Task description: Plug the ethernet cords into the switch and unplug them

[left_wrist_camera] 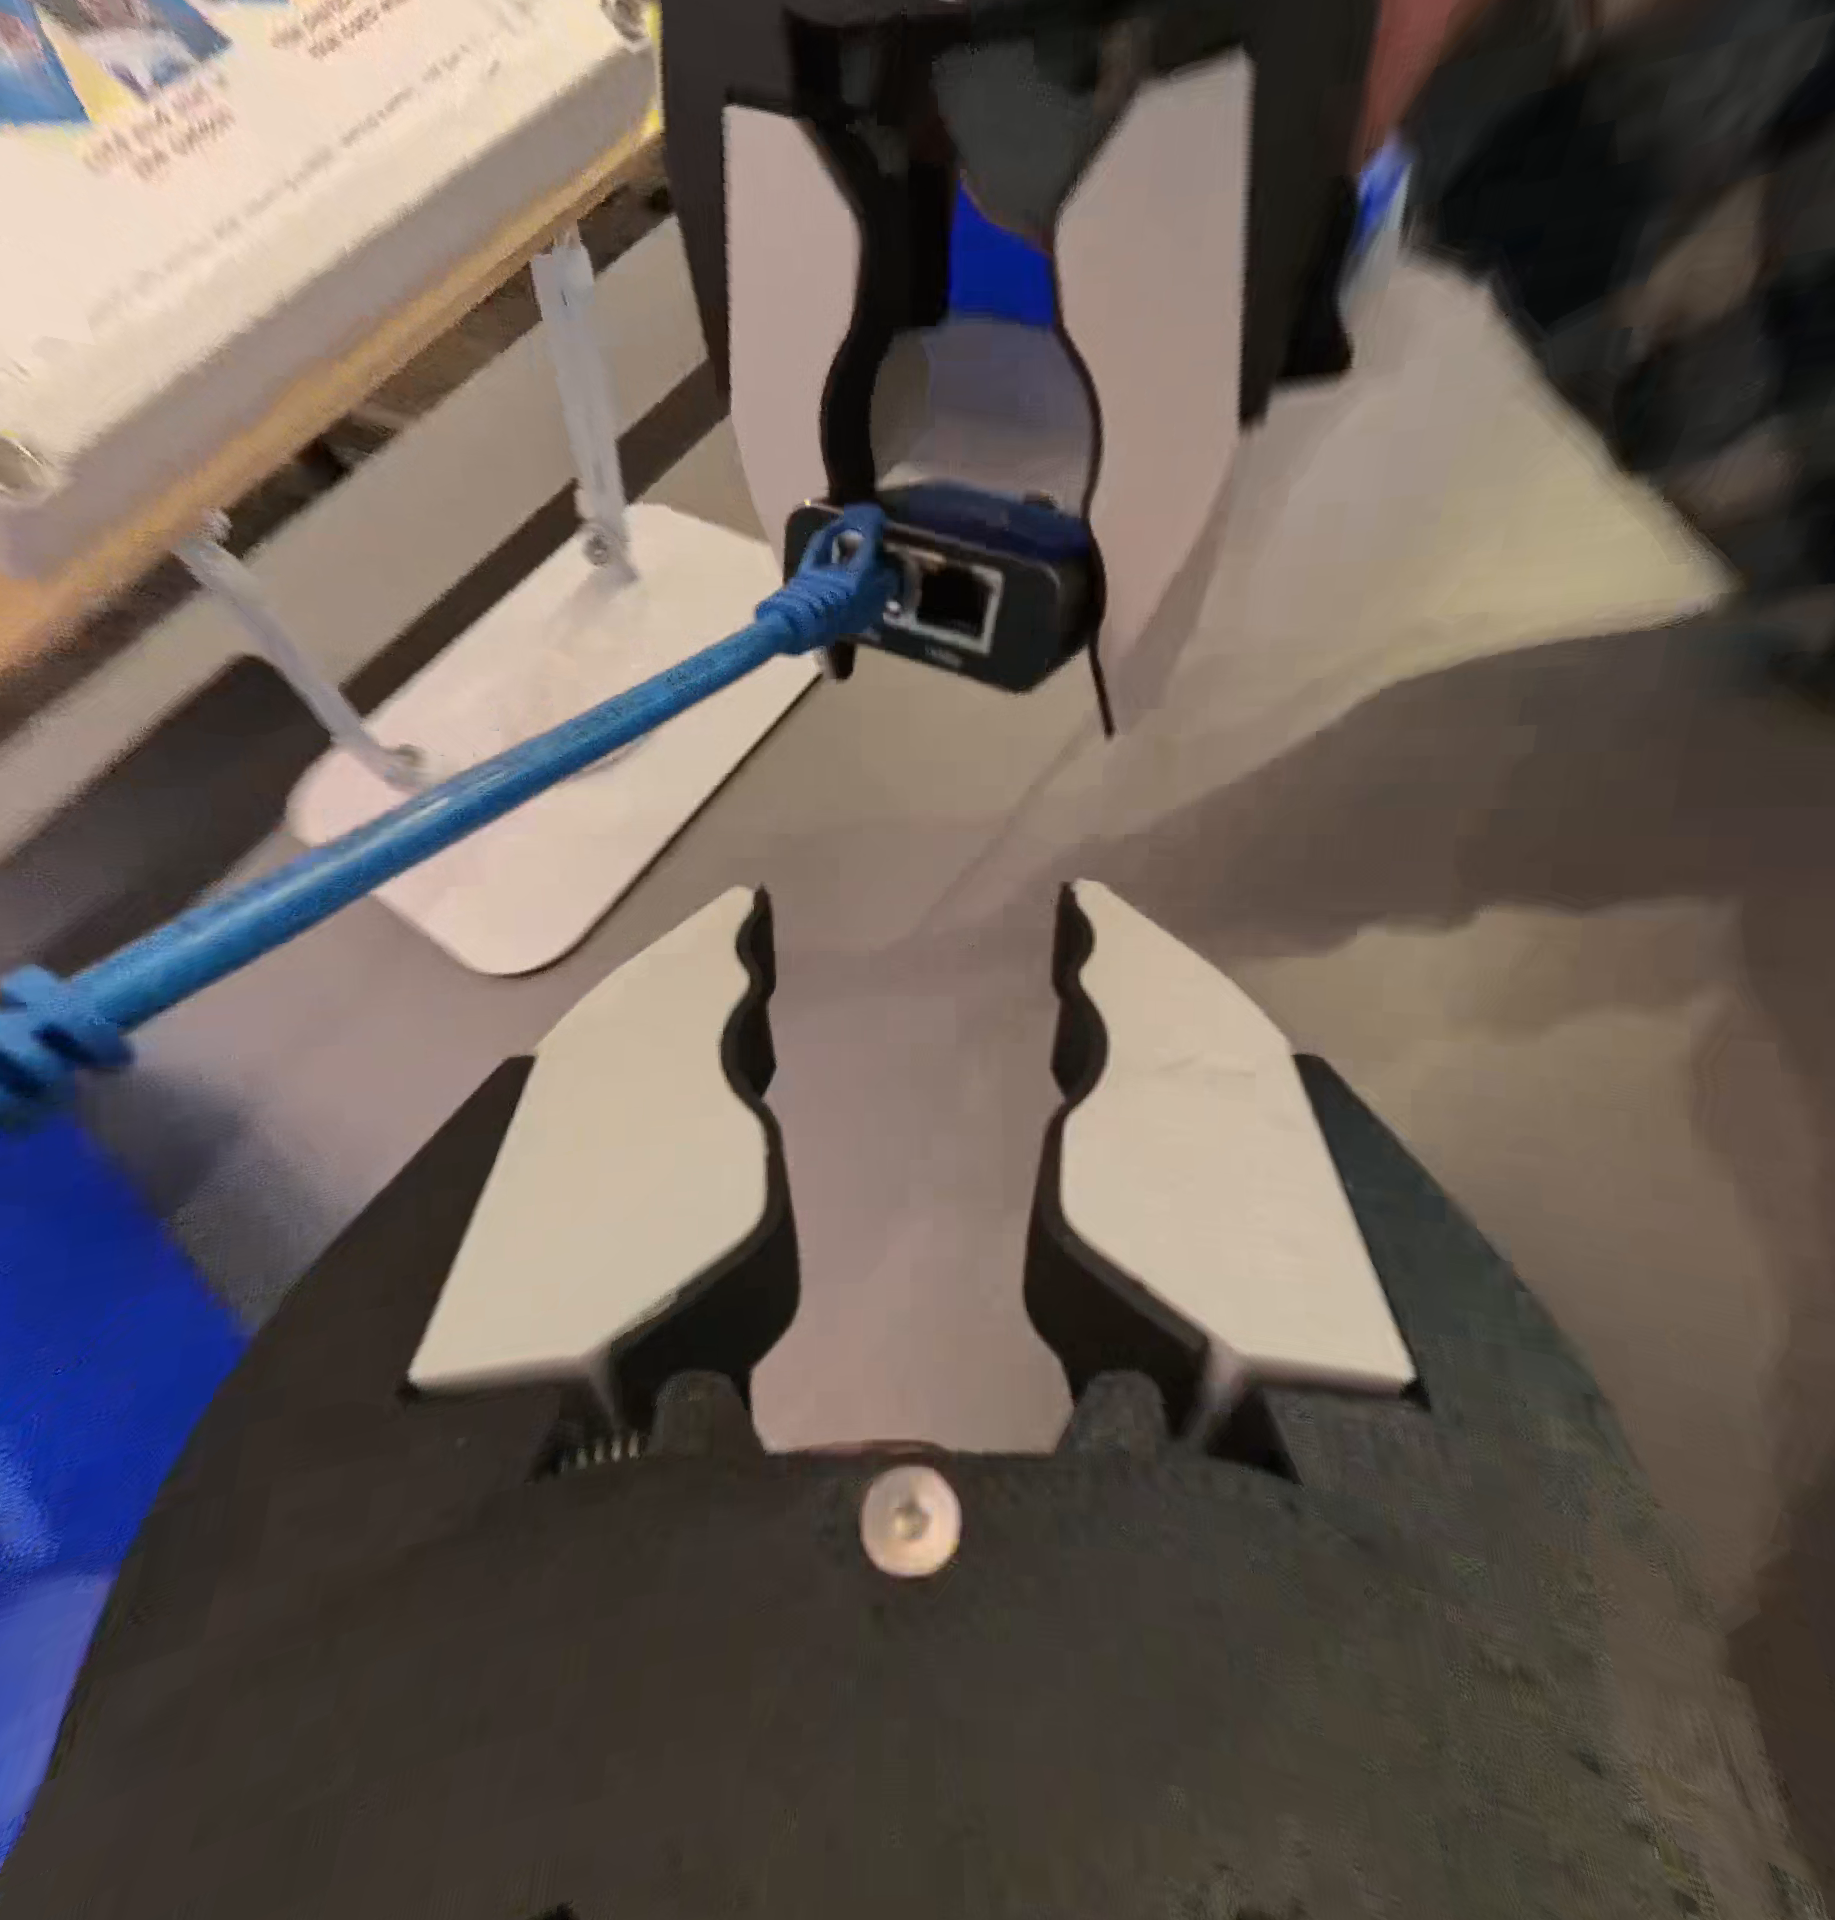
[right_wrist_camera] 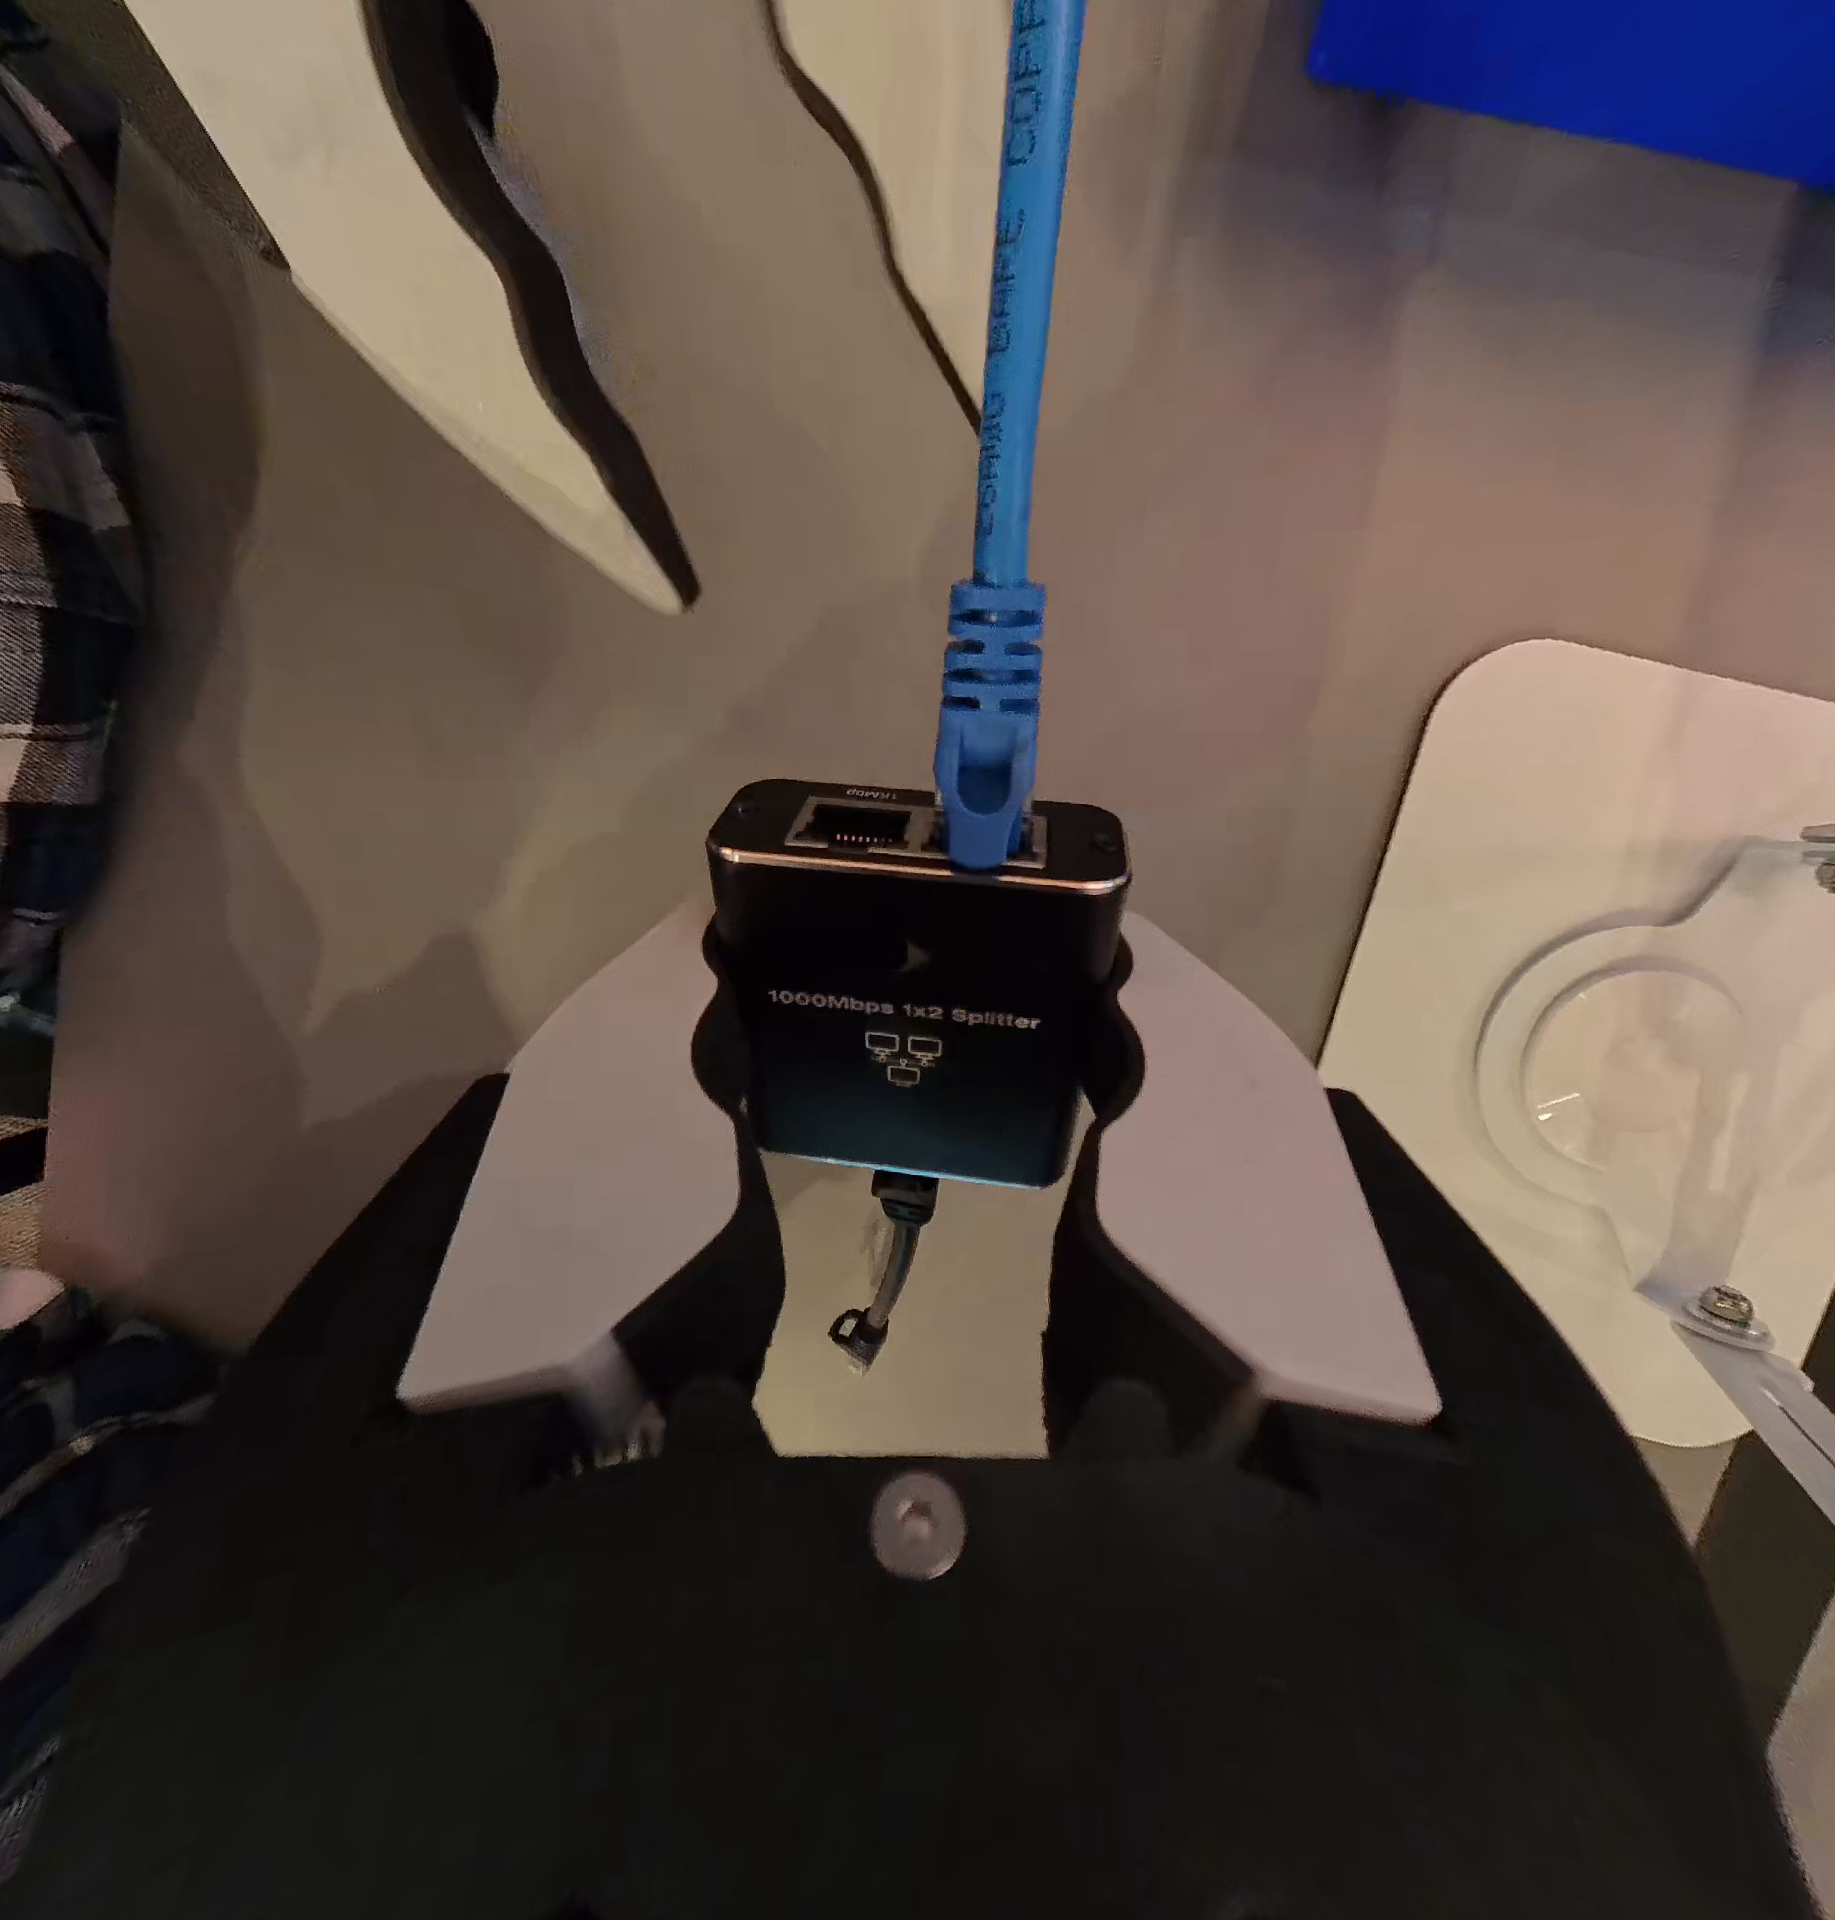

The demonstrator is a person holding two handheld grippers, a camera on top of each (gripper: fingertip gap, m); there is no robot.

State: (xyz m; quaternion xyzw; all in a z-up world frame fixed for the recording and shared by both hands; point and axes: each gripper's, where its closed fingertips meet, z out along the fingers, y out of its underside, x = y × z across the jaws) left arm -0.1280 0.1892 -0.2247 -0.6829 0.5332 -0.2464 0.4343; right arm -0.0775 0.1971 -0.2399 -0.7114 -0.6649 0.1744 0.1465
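My right gripper (right_wrist_camera: 918, 935) is shut on a small black switch (right_wrist_camera: 913, 1039), with both pads pressed against its sides. A blue ethernet cord (right_wrist_camera: 1017, 364) is plugged into the switch's right port, and the left port (right_wrist_camera: 851, 828) is empty. In the left wrist view the switch (left_wrist_camera: 986, 613) hangs in the right gripper (left_wrist_camera: 970, 670), and the blue cord (left_wrist_camera: 497, 769) runs from it down to the lower left. My left gripper (left_wrist_camera: 913, 904) is open and empty, a short way in front of the switch. Its fingers (right_wrist_camera: 497, 416) show at the top of the right wrist view.
A white sign board (left_wrist_camera: 217, 208) stands on a white base plate (left_wrist_camera: 539, 748) to the left, also seen in the right wrist view (right_wrist_camera: 1619, 831). A blue box (right_wrist_camera: 1599, 73) lies beyond. A short black cable tail (right_wrist_camera: 892, 1257) hangs from the switch. A plaid sleeve (right_wrist_camera: 19, 520) is at the left. The left gripper's tips are roughly 6 cm from the right gripper's.
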